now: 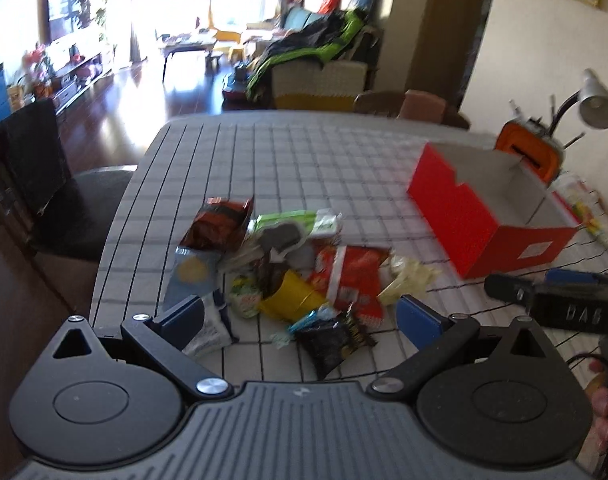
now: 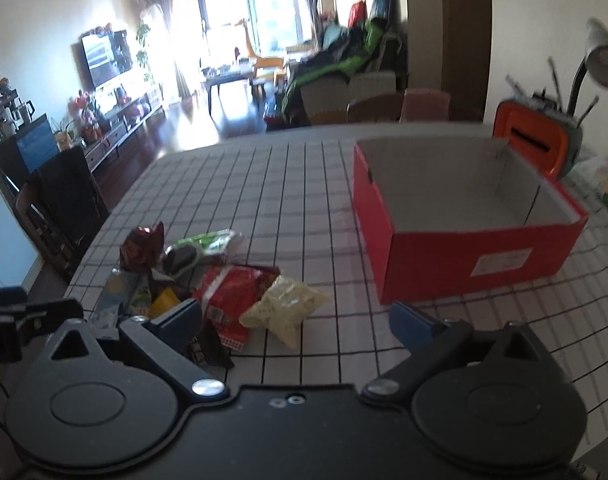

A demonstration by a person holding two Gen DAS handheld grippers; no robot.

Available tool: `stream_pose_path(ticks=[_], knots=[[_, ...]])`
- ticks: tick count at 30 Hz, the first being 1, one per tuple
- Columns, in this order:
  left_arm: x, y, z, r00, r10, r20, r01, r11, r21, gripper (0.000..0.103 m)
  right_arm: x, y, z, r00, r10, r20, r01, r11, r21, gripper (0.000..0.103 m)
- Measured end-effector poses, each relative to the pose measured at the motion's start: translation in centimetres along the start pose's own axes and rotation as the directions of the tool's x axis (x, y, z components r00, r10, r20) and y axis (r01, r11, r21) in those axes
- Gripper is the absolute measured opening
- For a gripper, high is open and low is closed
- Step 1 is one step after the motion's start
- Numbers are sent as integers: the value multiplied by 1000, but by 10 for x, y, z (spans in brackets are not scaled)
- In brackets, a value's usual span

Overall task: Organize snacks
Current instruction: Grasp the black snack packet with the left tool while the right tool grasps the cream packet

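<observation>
L gripper [image 1: 300,316] & R gripper [image 2: 296,316]: jaws wide, empty.

A heap of snack packets [image 1: 288,276] lies on the worktop [image 1: 304,160] toward its left near edge, the packets overlapping one another. An open box [image 2: 459,232] stands on the worktop to the right of the heap, well apart from it and a little farther back. Behind the box, at the worktop's far right, stands a desk lamp [image 2: 599,60]. A chair [image 1: 44,184] stands left of the worktop, and a sofa [image 1: 319,72] lies beyond its far edge.
</observation>
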State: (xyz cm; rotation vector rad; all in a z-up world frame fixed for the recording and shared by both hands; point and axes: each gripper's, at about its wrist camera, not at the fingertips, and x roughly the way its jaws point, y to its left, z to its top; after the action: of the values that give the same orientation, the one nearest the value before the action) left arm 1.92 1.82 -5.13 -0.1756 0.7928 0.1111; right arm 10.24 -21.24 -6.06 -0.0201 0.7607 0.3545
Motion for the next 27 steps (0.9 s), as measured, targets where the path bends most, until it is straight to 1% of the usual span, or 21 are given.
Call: stream_pose_path(ticks=[2, 5, 8, 9, 11, 12, 14, 16, 17, 20, 22, 23, 24, 27], knots=[[10, -1, -1, 1000, 0, -29, 0, 1000, -9, 103, 12, -3, 3, 1000, 4, -21, -4, 1000, -4, 99], [26, -8, -2, 999, -9, -42, 11, 999, 36, 102, 31, -6, 8, 998, 10, -59, -11, 1000, -9, 97], [38, -17, -6, 998, -55, -40, 59, 992, 116, 102, 49, -10, 13, 996, 2, -93, -1, 1000, 19, 95], [41, -20, -8, 996, -75, -38, 80, 985, 150, 102, 57, -11, 16, 995, -1, -104, 4, 999, 31, 95], [48, -27, -12, 995, -90, -37, 96, 969, 226, 102, 69, -14, 18, 992, -1, -129, 8, 999, 53, 95], [51, -29, -14, 995, -95, -38, 101, 961, 258, 100, 75, -14, 19, 990, -2, -142, 10, 998, 59, 94], [58, -35, -17, 994, -98, -41, 106, 940, 325, 98, 86, -14, 19, 987, -4, -161, 14, 998, 63, 92], [66, -40, -21, 993, -105, -55, 118, 913, 392, 96, 97, -13, 21, 985, -8, -173, 18, 998, 61, 89], [70, -42, -22, 992, -108, -64, 125, 901, 415, 94, 103, -13, 21, 983, -6, -182, 17, 998, 60, 88], [86, -48, -26, 989, -108, -105, 147, 855, 497, 84, 120, -11, 26, 977, 7, -215, 10, 997, 78, 88], [95, -52, -28, 987, -99, -130, 155, 817, 555, 79, 127, -10, 29, 971, 12, -237, 11, 996, 93, 87], [100, -54, -29, 985, -95, -143, 161, 798, 581, 74, 130, -11, 29, 970, 20, -242, 4, 995, 99, 86], [104, -55, -29, 984, -93, -152, 167, 784, 598, 70, 132, -10, 30, 969, 26, -245, -1, 995, 100, 86], [112, -57, -32, 980, -94, -176, 186, 743, 643, 64, 139, -5, 30, 965, 23, -260, 0, 996, 89, 84]])
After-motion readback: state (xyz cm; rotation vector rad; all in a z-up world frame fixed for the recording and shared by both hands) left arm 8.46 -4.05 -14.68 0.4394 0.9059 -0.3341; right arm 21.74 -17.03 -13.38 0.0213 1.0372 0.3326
